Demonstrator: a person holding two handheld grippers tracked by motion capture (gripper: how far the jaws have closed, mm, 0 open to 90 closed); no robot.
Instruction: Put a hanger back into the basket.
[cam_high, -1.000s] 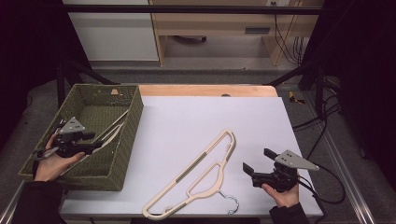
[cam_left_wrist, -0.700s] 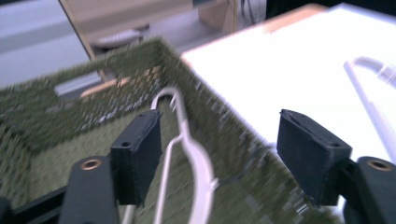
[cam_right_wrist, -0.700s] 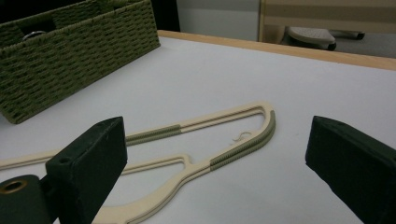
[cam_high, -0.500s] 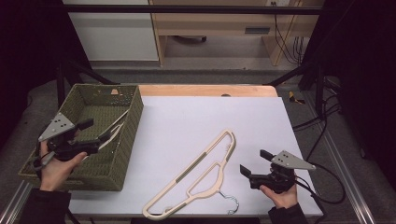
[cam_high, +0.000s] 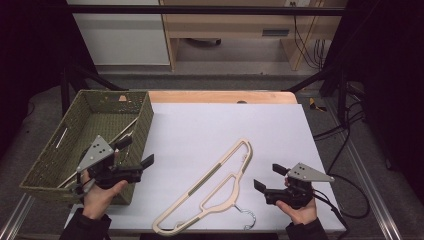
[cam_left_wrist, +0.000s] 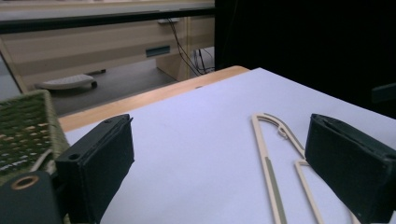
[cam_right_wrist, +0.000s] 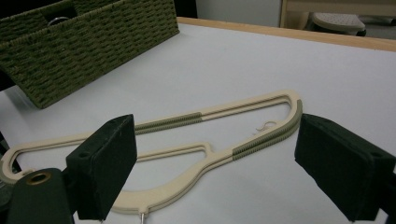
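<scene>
Left tool (cam_high: 135, 152) now out of basket (cam_high: 52, 157), released, empty; hanger (cam_left_wrist: 275, 186) half cut off.

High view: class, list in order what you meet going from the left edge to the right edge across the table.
Woven basket → left hand-held gripper → cream clothes hanger → right hand-held gripper.

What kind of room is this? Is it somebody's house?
Probably a lab or workshop, not a house. A person holds a gadget in each hand over a white table on a metal frame, with cables and plain cabinets behind.
</scene>
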